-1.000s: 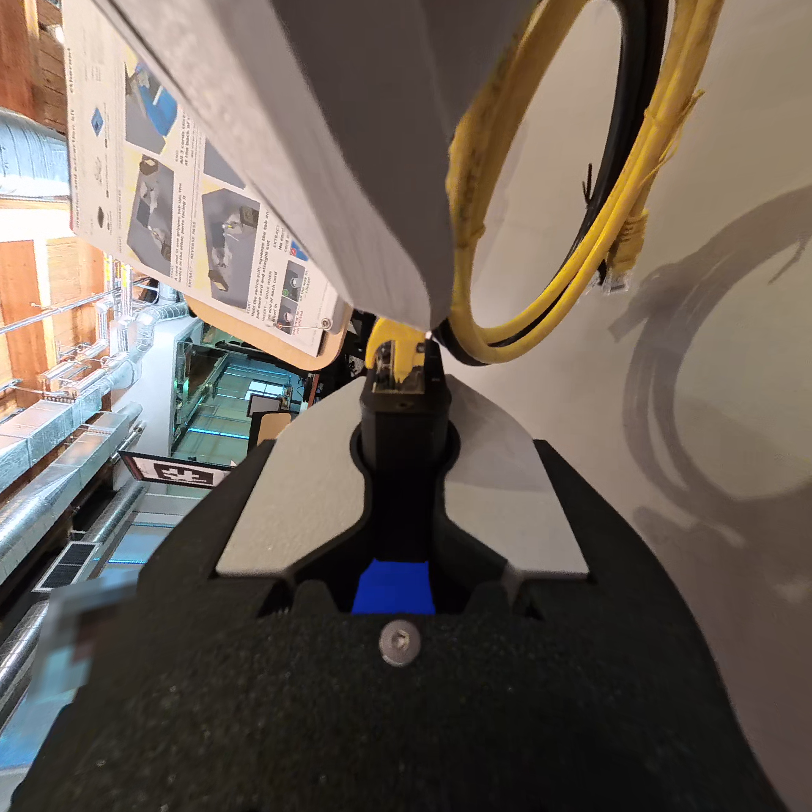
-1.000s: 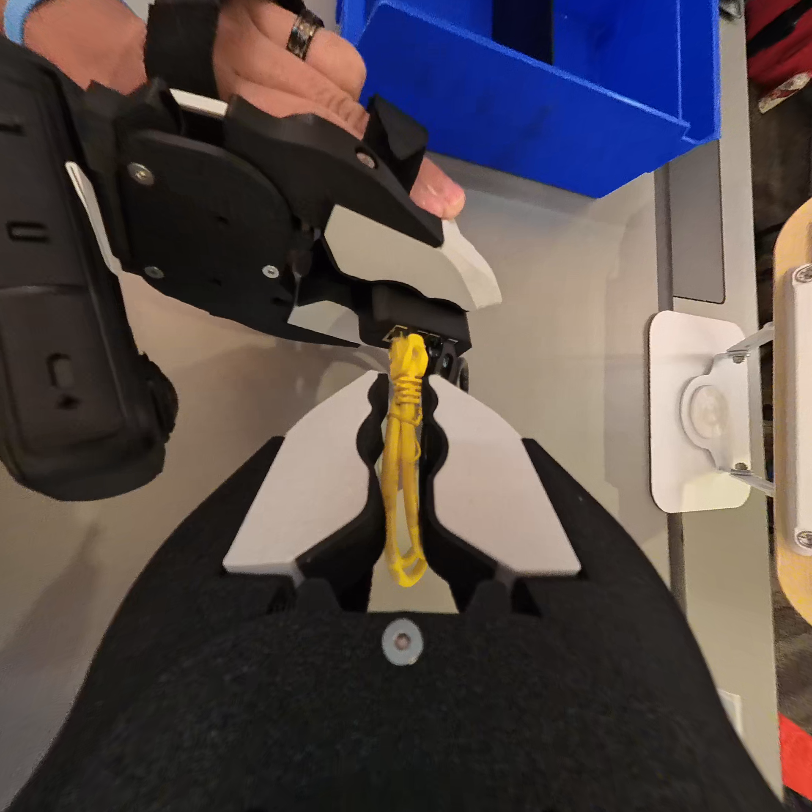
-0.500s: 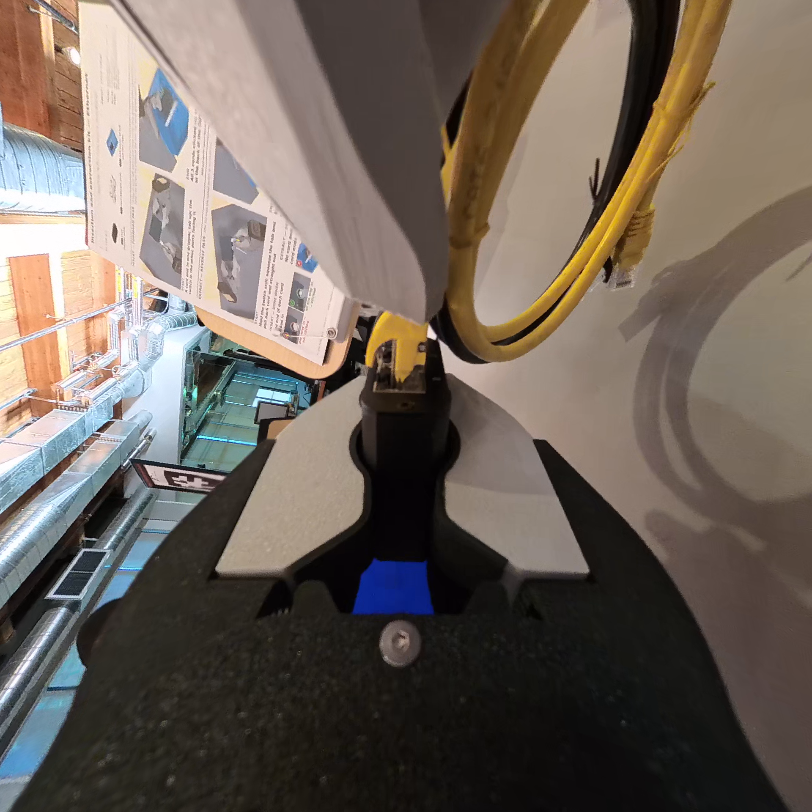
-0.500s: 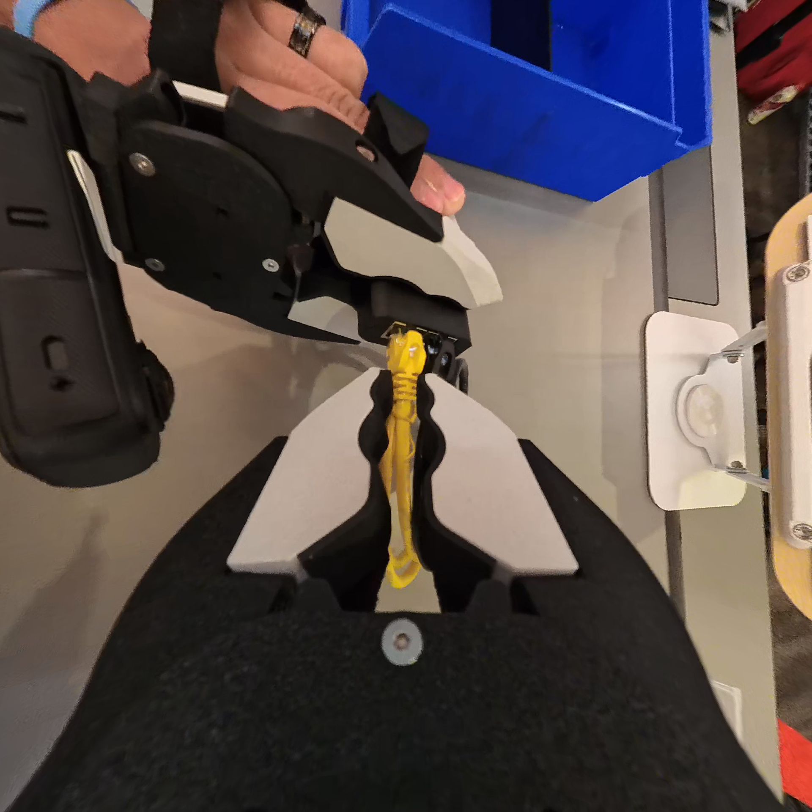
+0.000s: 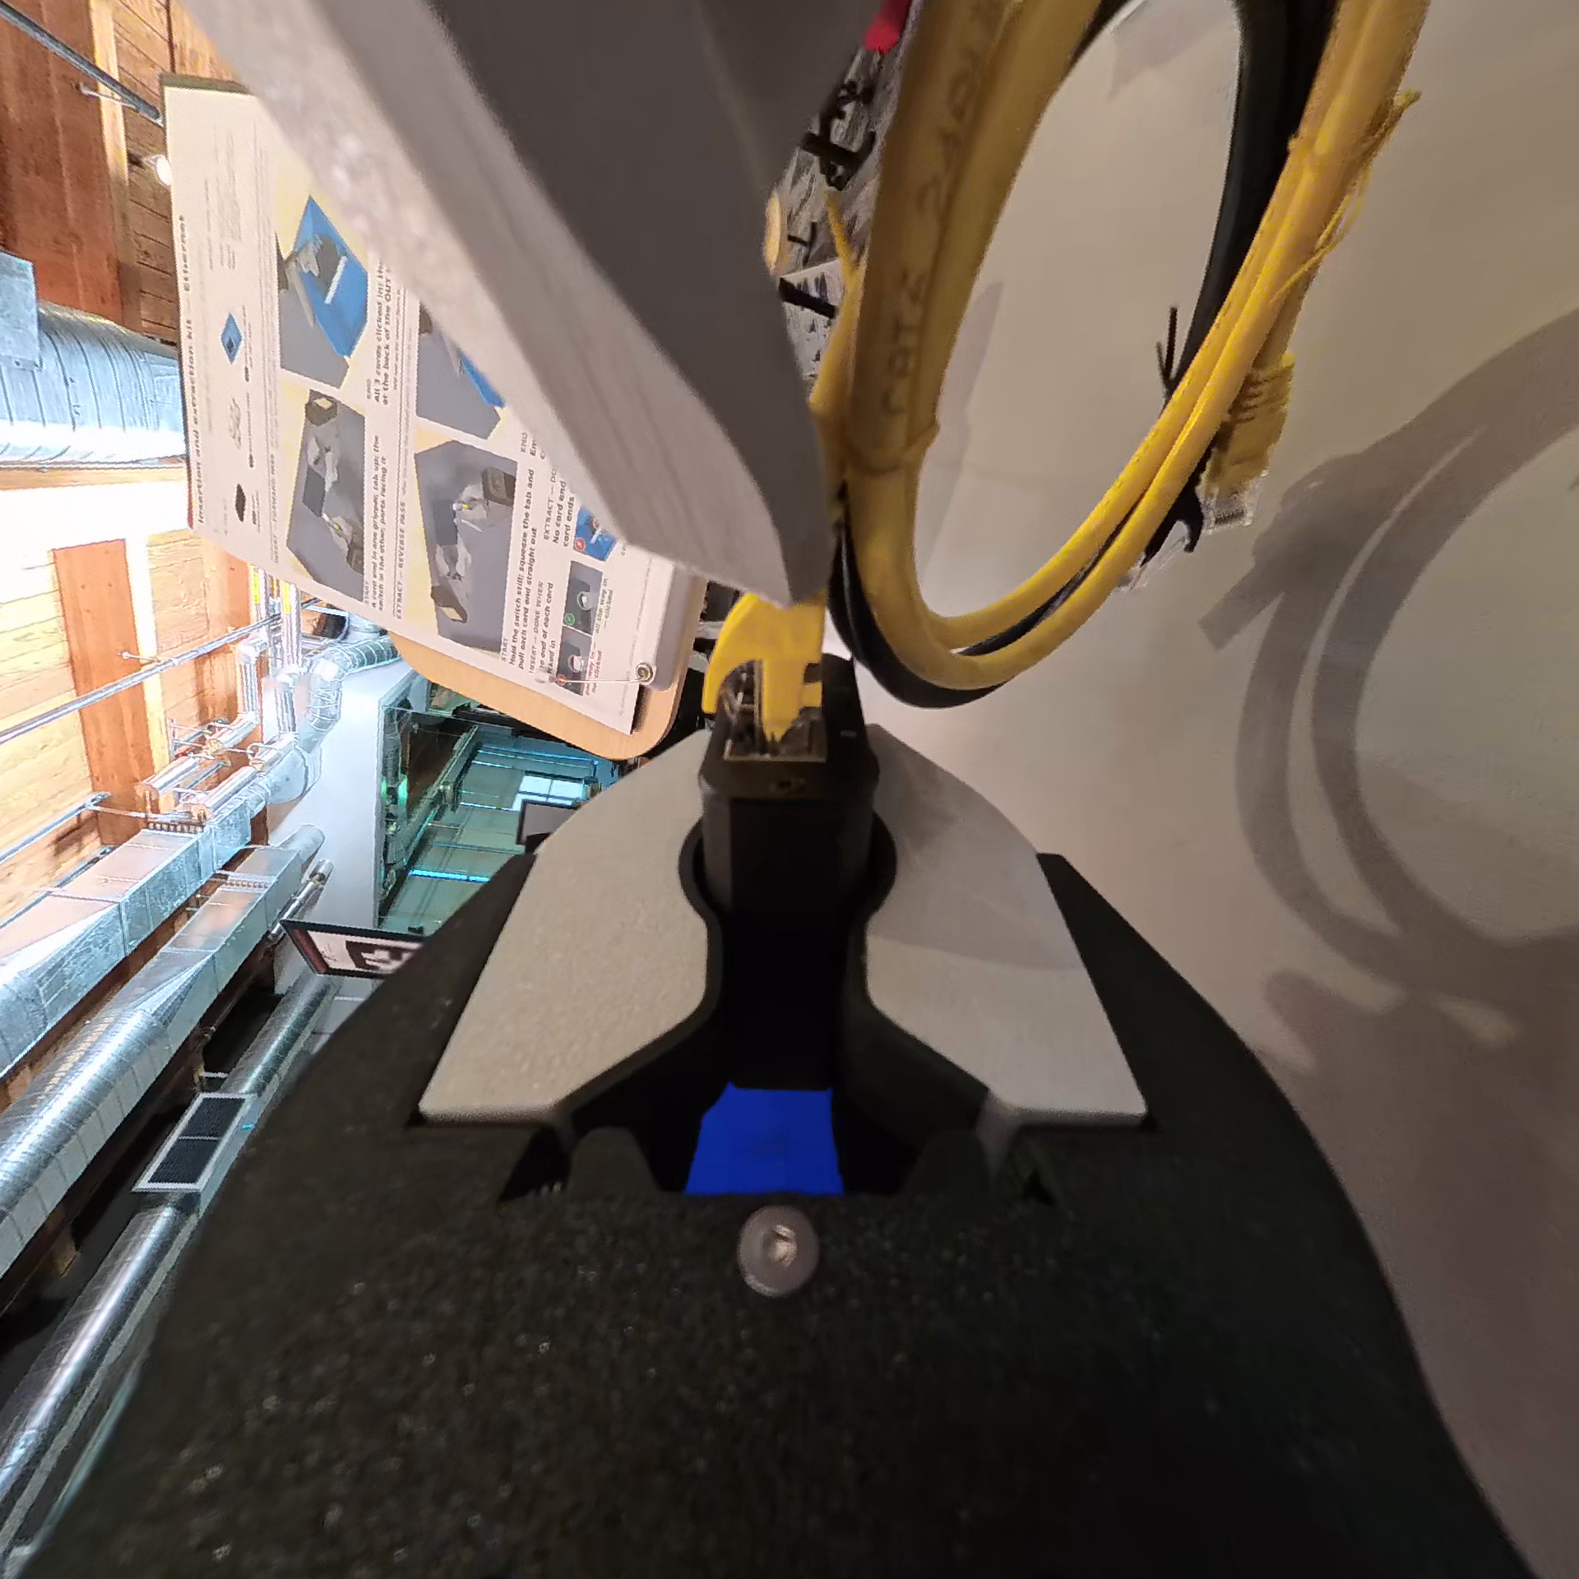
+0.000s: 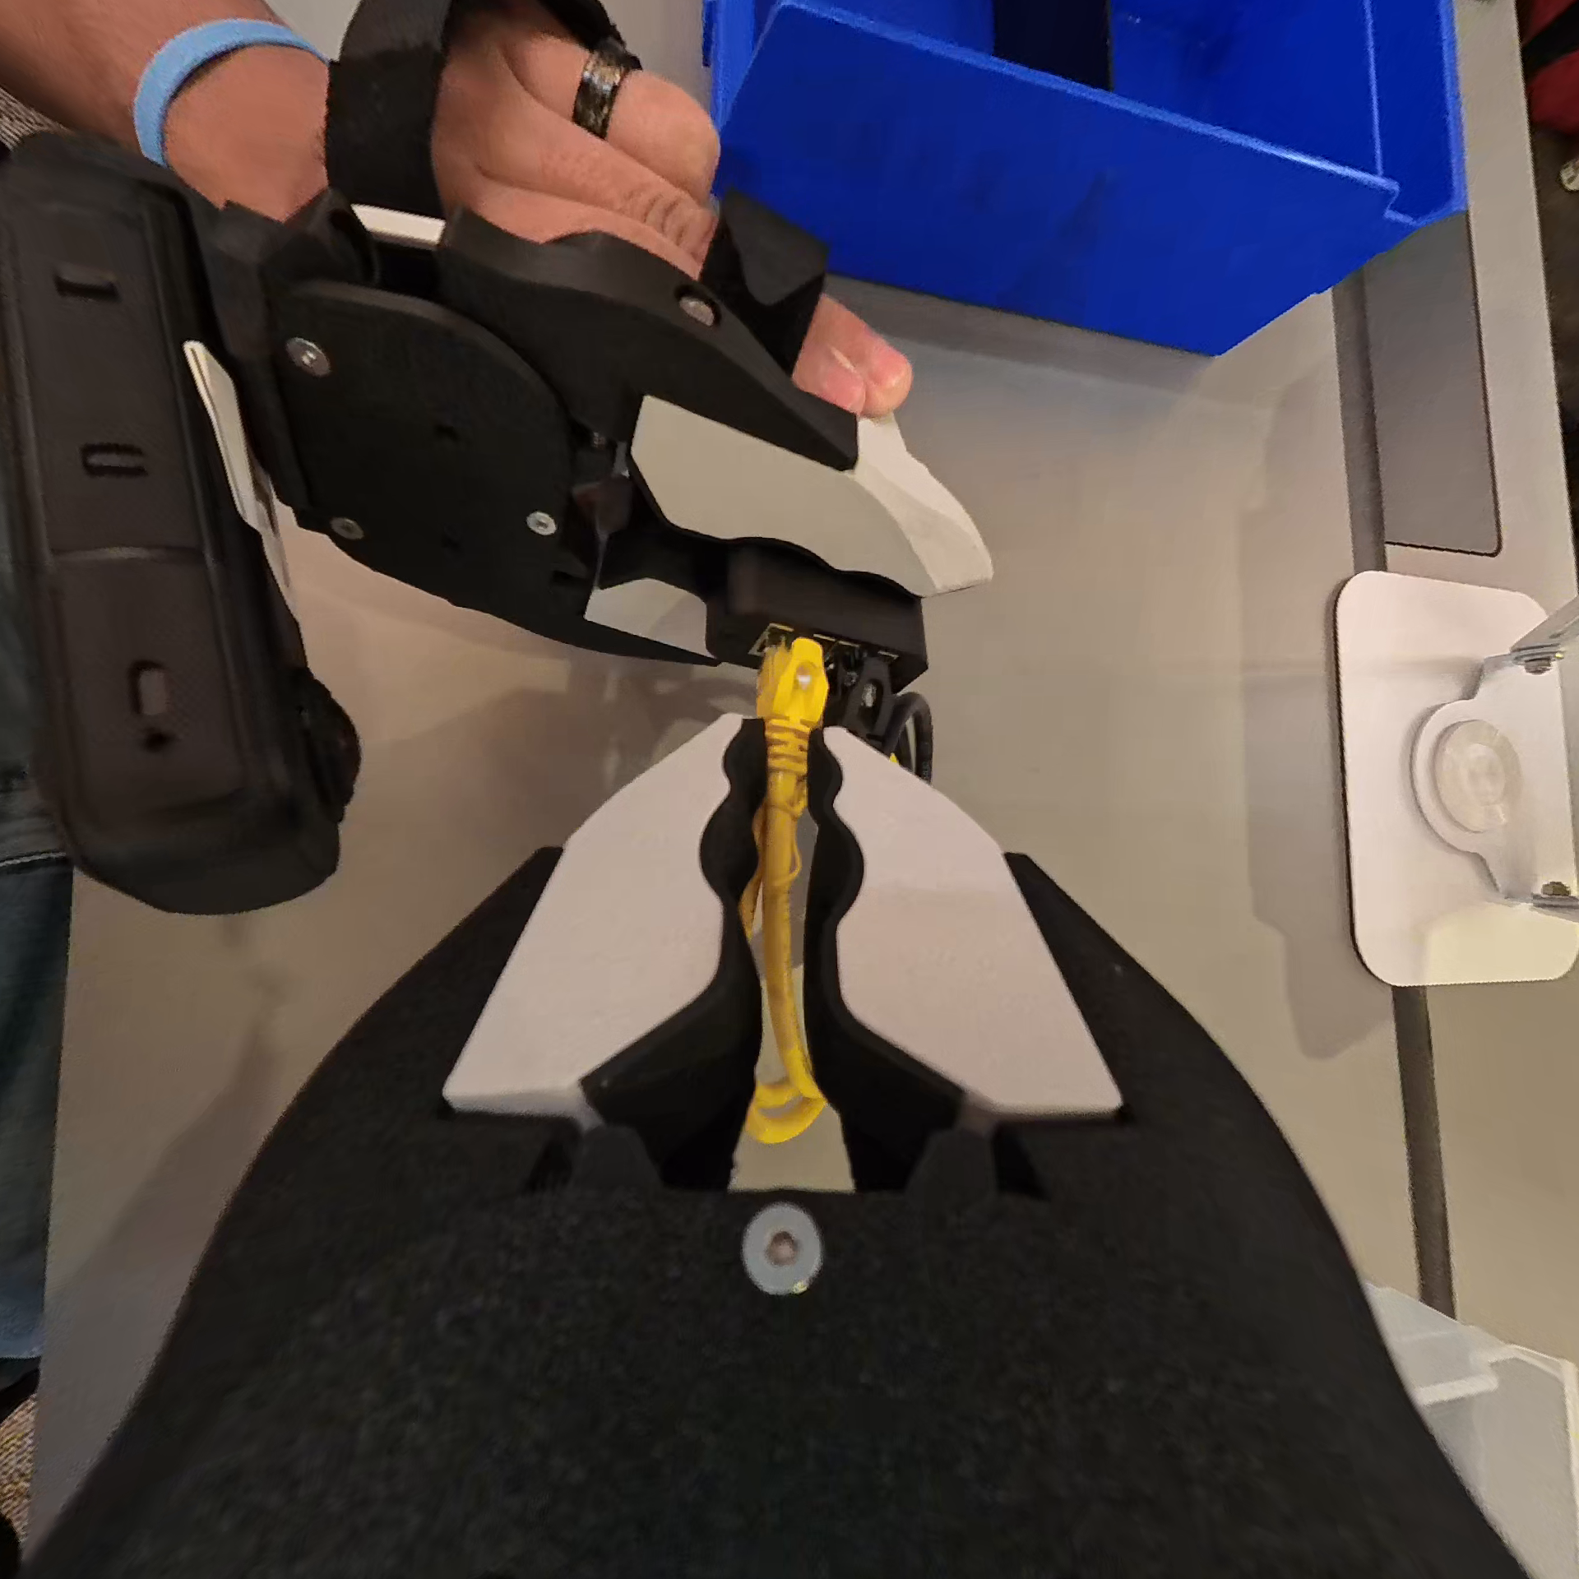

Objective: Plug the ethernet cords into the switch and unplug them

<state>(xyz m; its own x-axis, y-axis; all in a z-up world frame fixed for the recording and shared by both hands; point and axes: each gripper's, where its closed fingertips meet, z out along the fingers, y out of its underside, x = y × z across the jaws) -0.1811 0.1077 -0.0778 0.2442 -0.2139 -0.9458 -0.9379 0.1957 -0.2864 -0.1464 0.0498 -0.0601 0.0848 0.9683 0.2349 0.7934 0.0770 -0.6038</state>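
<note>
Black plastic forms the left gripper (image 6: 820, 598), seen at left in the right wrist view with a person's hand (image 6: 547, 145) strapped to it; its grey fingers are clenched on a small black switch (image 6: 820, 611) lifted off the grey table (image 6: 1153, 530). At centre, the right gripper (image 6: 790, 752) clamps a yellow ethernet cord (image 6: 782, 897) just behind its plug (image 6: 799, 679), which meets a port. Farther right, a blue bin (image 6: 1068, 171) and a white mount (image 6: 1452, 769) sit on the table.

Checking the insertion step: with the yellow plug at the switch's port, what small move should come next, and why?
Probably push the yellow plug straight into the switch. The right hand-held gripper clamps its boot, the left hand-held gripper holds the switch, and the plug looks only partly seated.
</note>
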